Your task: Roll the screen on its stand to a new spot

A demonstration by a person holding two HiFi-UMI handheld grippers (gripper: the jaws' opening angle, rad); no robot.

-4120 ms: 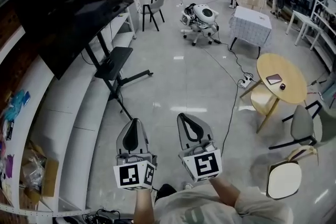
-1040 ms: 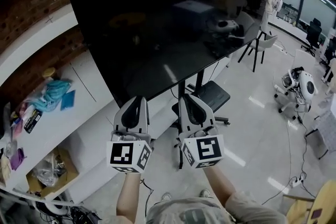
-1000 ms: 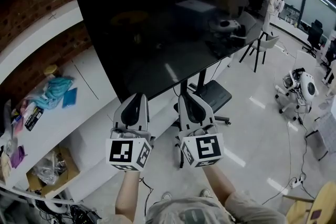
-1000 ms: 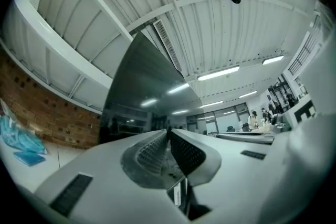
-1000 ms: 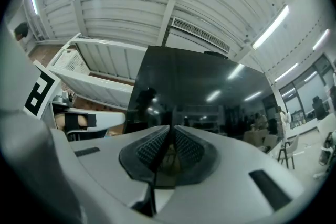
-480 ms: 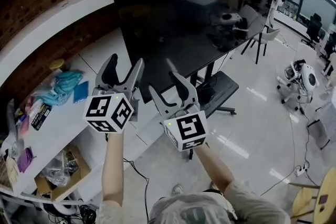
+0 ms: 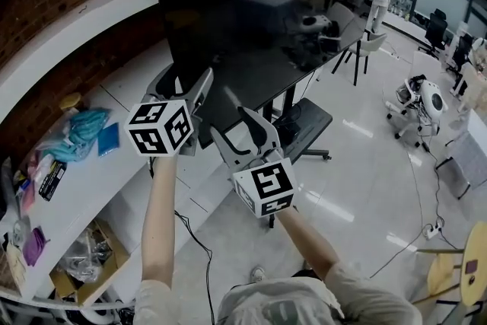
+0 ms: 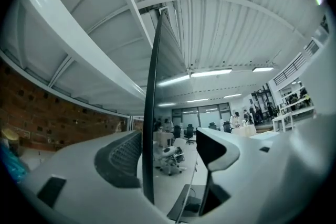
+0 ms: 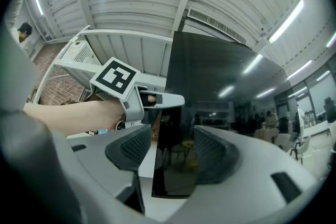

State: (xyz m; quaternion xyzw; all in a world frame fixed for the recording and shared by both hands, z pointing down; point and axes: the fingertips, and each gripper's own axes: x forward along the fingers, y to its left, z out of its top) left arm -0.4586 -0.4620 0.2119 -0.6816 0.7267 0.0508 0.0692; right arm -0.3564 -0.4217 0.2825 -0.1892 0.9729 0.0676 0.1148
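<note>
Screen (image 7: 251, 19): large, black, unlit, upright on its stand (image 7: 306, 129). It fills the ground directly ahead of both tools. The stand's dark base sits on the pale floor (image 7: 365, 186), beyond and below the right-hand tool.

Left gripper (image 7: 186, 80): raised, marker cube toward the person, jaws wide apart and just been opening. Its own camera shows the screen edge-on, a thin dark upright line between the two jaws, nearer the left-hand pad than the other. Neither pad presses on it. Whether the nearer pad brushes the edge, cannot tell.

Right gripper (image 7: 232, 125): lower than its partner and to that one's right, jaws likewise spread and just been opening. Its own camera has the screen's bottom corner standing between the jaws, close by the left-hand pad, with the dark panel running off behind the right-hand jaw. No pinch on it. The same view shows the left gripper up and to the left at the screen's side edge, with a bare forearm (image 9: 68, 115) behind it.

Surroundings: white shelf (image 7: 84, 190) low and to the left of the left gripper, blue cloth (image 7: 80, 129) lying on it. Brick wall (image 7: 46, 4) above that. White wheeled robot (image 7: 422, 99) well off to the right of the right gripper, a chair (image 7: 365, 49) beyond the screen's far end.
</note>
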